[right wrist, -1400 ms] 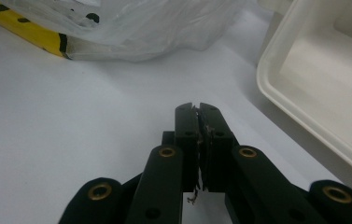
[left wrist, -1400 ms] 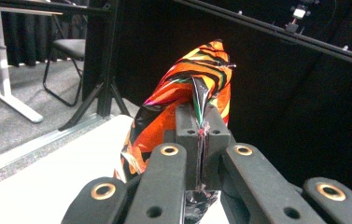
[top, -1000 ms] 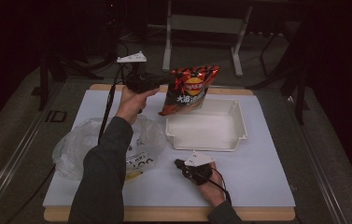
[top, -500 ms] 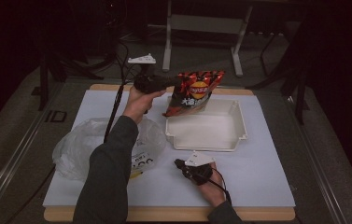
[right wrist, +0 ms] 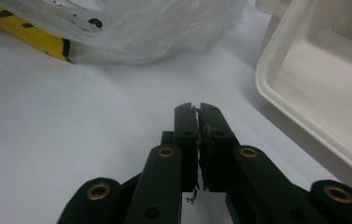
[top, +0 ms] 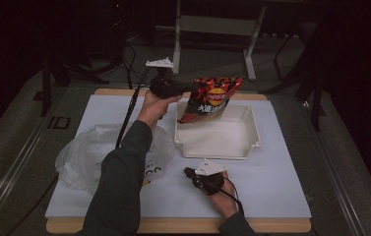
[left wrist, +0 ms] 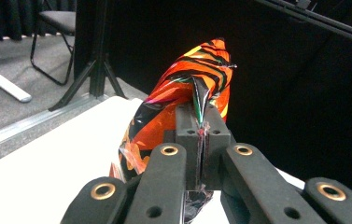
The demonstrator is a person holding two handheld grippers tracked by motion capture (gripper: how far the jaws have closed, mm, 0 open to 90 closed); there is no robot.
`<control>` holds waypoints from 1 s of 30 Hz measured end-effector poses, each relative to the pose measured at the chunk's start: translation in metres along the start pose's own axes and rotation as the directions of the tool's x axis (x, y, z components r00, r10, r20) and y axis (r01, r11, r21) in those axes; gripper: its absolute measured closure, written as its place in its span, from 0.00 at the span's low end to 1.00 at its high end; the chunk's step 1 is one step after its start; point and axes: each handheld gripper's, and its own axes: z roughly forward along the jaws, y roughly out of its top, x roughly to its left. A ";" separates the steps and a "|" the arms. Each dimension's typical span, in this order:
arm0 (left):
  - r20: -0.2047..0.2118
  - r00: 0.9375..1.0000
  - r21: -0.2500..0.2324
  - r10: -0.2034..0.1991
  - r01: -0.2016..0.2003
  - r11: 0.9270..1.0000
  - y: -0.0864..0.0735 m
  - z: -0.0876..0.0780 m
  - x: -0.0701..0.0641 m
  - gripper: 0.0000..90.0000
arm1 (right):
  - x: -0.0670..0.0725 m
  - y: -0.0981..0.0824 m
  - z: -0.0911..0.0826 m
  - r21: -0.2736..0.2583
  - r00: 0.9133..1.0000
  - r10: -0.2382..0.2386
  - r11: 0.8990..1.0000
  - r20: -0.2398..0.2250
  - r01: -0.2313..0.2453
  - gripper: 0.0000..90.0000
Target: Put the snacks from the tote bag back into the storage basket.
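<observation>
High view | snack bag (top: 211, 100) red/orange/black, glossy | L gripper (top: 189, 89) jaws pinch its edge | R gripper (top: 189, 173) jaws closed, empty

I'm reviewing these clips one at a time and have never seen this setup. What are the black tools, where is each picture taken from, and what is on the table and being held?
There is no robot here: a person holds a hand-held two-jaw gripper in each hand. The high view looks down on the table from above the person's side. The other two pictures come from cameras riding on the grippers, looking along their black jaws.

The left gripper is shut on the top edge of an orange and black snack bag, which hangs above a white tray; the left gripper view shows the foil pinched between the jaws. The right gripper rests low near the table's front edge, jaws shut with nothing in them. A crumpled clear plastic bag with something yellow inside lies at the left.
</observation>
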 end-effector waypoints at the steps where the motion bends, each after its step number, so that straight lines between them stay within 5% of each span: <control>1: 0.002 1.000 0.000 -0.004 0.004 1.000 -0.001 0.001 0.001 0.99 | 0.000 0.000 0.000 0.000 1.000 0.001 1.000 -0.001 -0.001 0.96; 30: -0.059 0.997 0.070 -0.046 0.050 0.996 -0.014 0.024 0.019 0.98 | 0.000 0.000 0.000 -0.001 1.000 0.000 1.000 -0.004 0.000 0.96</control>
